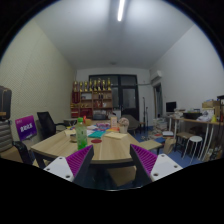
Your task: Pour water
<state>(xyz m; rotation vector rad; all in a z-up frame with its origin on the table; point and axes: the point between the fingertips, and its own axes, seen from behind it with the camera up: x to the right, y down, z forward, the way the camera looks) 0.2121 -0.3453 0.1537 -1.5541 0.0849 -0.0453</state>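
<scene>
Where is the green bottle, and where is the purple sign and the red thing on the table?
Green bottle [81, 134], gripper view, middle of its body.
Purple sign [26, 127], gripper view, centre of its face.
Red thing [96, 141], gripper view, its top, beside the bottle.

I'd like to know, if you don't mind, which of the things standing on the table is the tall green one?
It is the green bottle, standing upright near the table's near edge, beyond the open gripper. It rises above the low, flatter items scattered behind it.

Claw [111, 163] level, fingers [76, 160] wide apart, nothing between them.
</scene>
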